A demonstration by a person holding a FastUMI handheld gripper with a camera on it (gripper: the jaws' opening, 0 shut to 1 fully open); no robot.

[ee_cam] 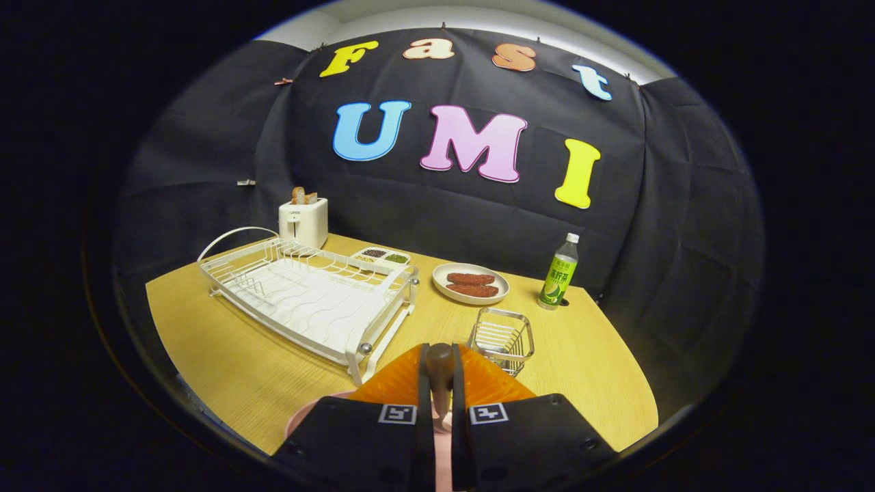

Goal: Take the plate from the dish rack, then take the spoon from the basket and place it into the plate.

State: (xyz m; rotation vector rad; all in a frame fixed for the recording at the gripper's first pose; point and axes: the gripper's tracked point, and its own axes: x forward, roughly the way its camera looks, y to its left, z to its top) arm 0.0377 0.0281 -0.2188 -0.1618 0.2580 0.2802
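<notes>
Two fingers of the gripper (441, 383) are closed to a narrow gap on the dark brown spoon (439, 365), whose rounded end stands up between them at the lower middle of the frame. Under the fingers, at the bottom of the frame, a pink plate (307, 415) peeks out on the yellow wooden table (239, 369); the spoon hangs above it, though whether it touches the plate I cannot tell.

Just right of the fingers stands the small wire basket (502, 338), with nothing inside that I can make out. Left of centre lies the white dish rack (307, 297), holding no dishes.

By my judgement the plate is already out of the rack and the spoon out of the basket, so the step in hand is the last: setting the spoon down. That calls for lowering it onto the pink plate, then opening the fingers and drawing back without dragging it off.

Further back are a white toaster (303, 222) with bread, a divided tray (381, 258), a plate of sausages (470, 283) and a green bottle (560, 273) to the right.
</notes>
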